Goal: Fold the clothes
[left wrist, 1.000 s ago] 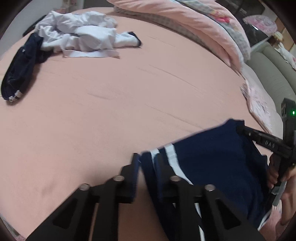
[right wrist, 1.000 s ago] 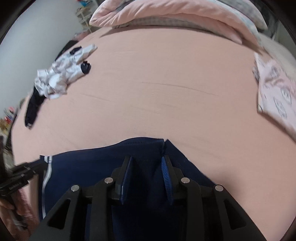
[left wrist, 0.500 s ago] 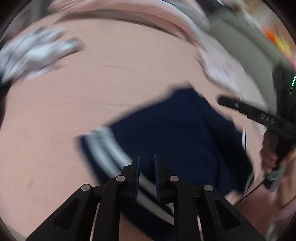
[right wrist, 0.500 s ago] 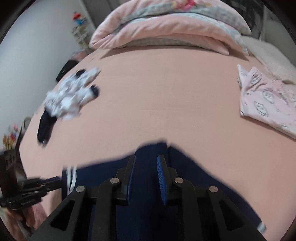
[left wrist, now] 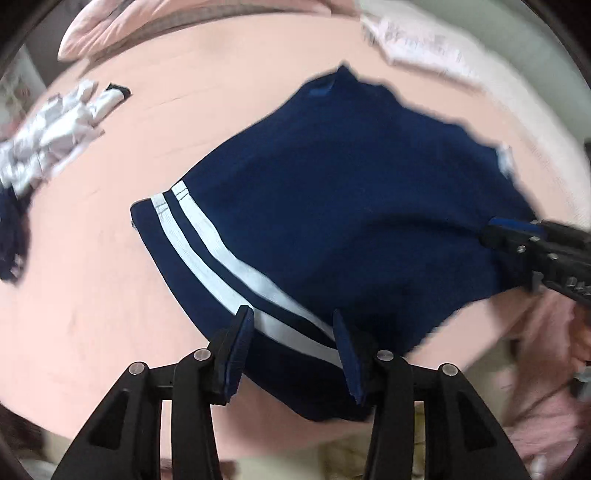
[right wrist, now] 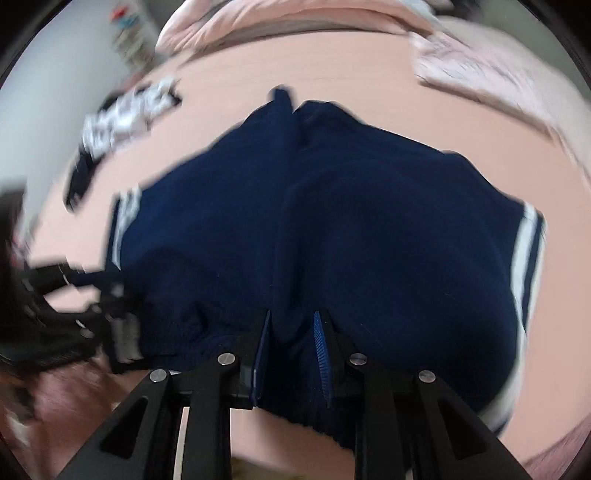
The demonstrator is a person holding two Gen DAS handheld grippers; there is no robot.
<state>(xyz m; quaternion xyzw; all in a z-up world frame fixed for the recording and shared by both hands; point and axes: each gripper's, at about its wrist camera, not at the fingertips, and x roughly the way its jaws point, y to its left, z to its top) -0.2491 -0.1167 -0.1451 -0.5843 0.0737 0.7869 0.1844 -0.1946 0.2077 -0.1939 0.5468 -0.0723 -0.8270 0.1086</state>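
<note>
1. Your navy shorts (left wrist: 351, 206) lie spread near the close edge of the pink bed (left wrist: 92, 295). The white double stripe (left wrist: 207, 254) on one leg faces up. In the right wrist view a ridge of cloth runs up the middle of them, so they are laid out but not smooth.

2. Your left gripper (left wrist: 293, 354) is letting go. Its jaws are opening, with the striped hem lying between them and no pad pressing on it. Treat that corner as released.

3. Your right gripper (right wrist: 291, 354) is clenched on the dark waistband edge of the shorts; cloth bunches between its jaws. In the left wrist view it reaches in from the right onto that same edge.

4. Progress on this garment, by my reading: it is brought to the working spot and opened out. No fold shows yet. Flattening the middle ridge, folding one half over the other and a last fold to size all look undone.

5. Further out, a crumpled white garment (left wrist: 55, 129) lies far left on the bed with a dark garment (left wrist: 13, 236) beside it. Neither is folded; count both as waiting.

6. A pale pink patterned piece (right wrist: 491, 77) lies flat at the far right of the bed. It may be folded already, but blur keeps me from saying so.

7. Pink bedding (right wrist: 295, 14) is heaped along the far side, clear of your working spot.

8. Overall you are early in the job: one piece in hand, at least two to go.
</note>
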